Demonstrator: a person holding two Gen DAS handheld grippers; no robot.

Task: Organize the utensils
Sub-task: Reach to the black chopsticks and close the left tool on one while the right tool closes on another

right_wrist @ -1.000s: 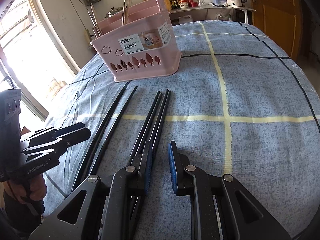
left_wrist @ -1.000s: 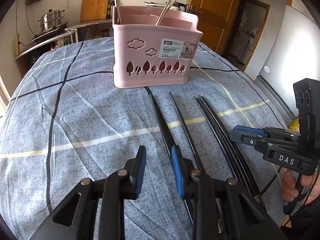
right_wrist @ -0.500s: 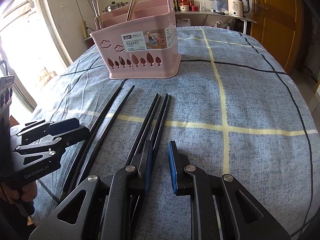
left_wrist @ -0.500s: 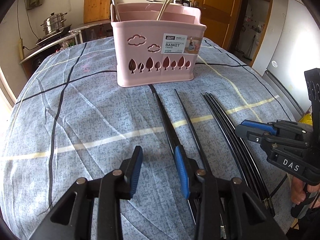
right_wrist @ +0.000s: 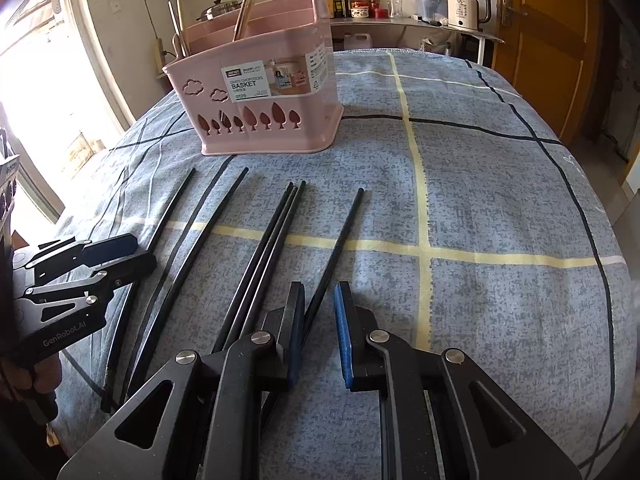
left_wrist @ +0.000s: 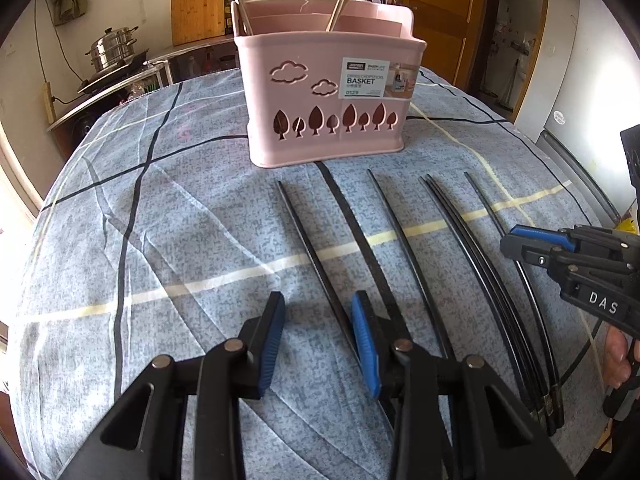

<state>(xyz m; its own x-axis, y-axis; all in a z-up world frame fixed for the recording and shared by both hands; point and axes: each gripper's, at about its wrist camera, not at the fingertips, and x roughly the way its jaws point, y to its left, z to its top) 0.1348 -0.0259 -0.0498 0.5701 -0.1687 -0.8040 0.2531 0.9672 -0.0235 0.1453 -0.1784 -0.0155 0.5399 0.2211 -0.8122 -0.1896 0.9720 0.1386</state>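
Note:
Several black chopsticks [left_wrist: 404, 240] lie side by side on the blue checked cloth, pointing at a pink utensil basket [left_wrist: 328, 96] that holds a few pale chopsticks. My left gripper [left_wrist: 318, 320] is open and empty, low over the near ends of the leftmost chopsticks [left_wrist: 316, 256]. My right gripper [right_wrist: 319, 308] is open and empty, with a single chopstick [right_wrist: 340, 240] running between its fingers. A bundle of three [right_wrist: 268, 248] lies just left of it. The basket [right_wrist: 256, 96] stands beyond.
The cloth-covered table [left_wrist: 140, 240] drops off close on the right [right_wrist: 600, 280]. A kitchen counter with a steel pot [left_wrist: 112, 48] and a kettle [right_wrist: 464, 4] stands behind. A wooden door [right_wrist: 548, 40] is at the far right.
Both grippers have drawn back and risen, so more of the chopsticks shows. A single chopstick now lies apart at the right, between the right gripper's fingers.

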